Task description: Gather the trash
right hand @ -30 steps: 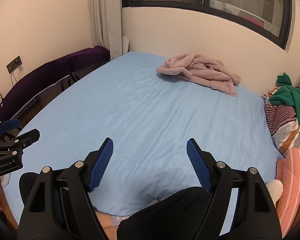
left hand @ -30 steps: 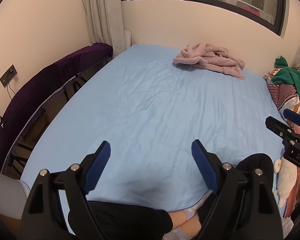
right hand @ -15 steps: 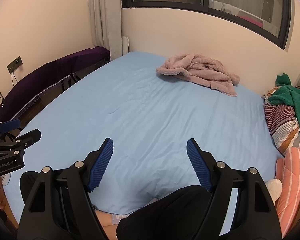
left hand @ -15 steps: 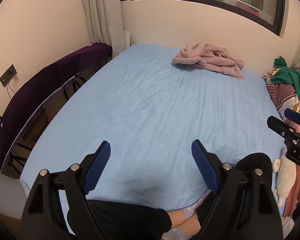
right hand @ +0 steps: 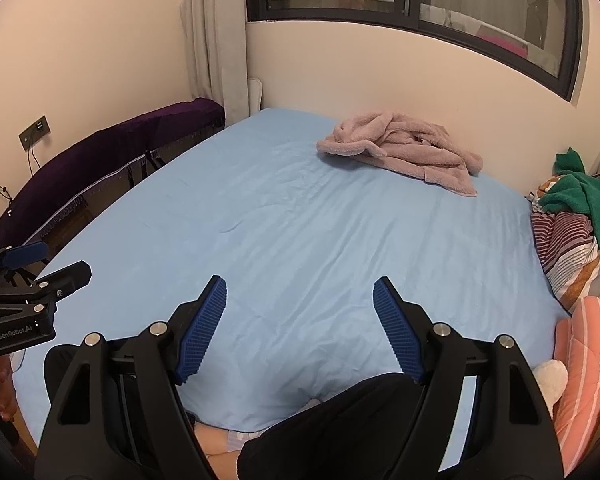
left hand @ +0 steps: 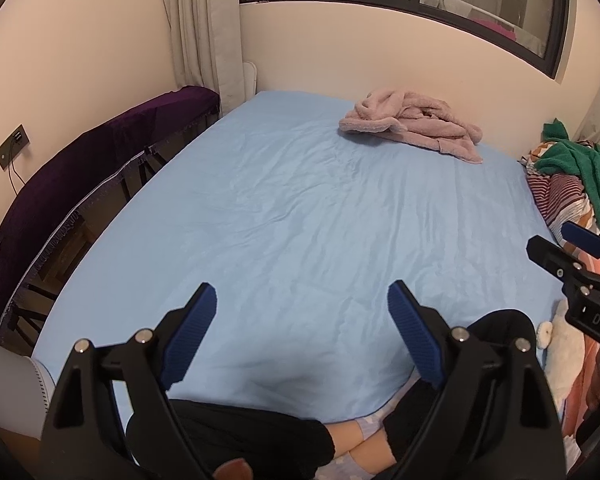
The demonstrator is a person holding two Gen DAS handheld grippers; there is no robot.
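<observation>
L gripper (left hand: 300,320) jaws spread, empty | R gripper (right hand: 300,312) jaws spread, empty | trash: none visible on blue bed sheet (left hand: 300,220) | pink fleece garment (left hand: 412,128) upper ctr, clothes pile (right hand: 572,216) right edge | handling/grab pt: can't judge, no trash seen

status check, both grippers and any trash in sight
Left gripper open, empty. Right gripper open, empty. No trash visible on the blue sheet; only a pink robe by the far wall. Nothing in the way.
</observation>
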